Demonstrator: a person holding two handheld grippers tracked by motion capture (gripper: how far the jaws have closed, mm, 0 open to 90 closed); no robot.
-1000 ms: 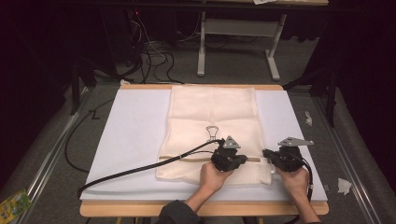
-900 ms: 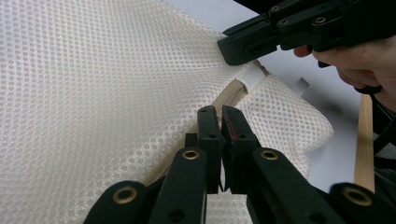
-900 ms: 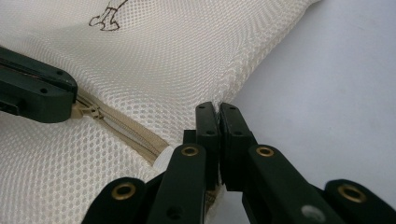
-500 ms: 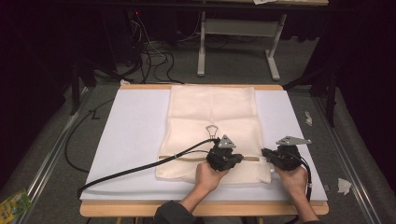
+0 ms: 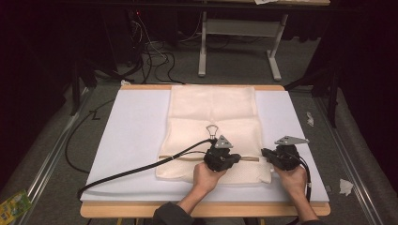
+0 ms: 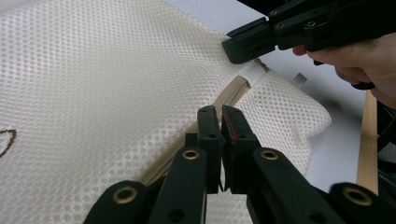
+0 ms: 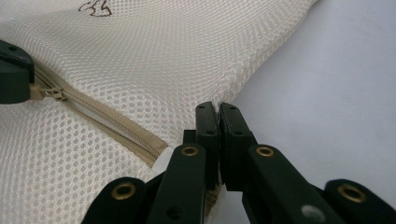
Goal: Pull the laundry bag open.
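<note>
A cream mesh bag lies flat on the white board, and its tan zipper runs across the near part. My left gripper points right along the zipper. In the right gripper view it is shut on the zipper pull, with closed zipper teeth running from there toward me. My right gripper points left at the bag's right edge. In the left gripper view it is shut on the white tab at the zipper's end. Both sets of jaws, left and right, stand pressed together.
A thick black cable trails left from the left gripper across the board. The wooden table edge runs along the near side. A dark printed mark sits on the bag. Paper scraps and a green packet lie on the floor.
My left gripper has slid a little to the left along the zipper, away from the right gripper. The right gripper has stayed in place.
</note>
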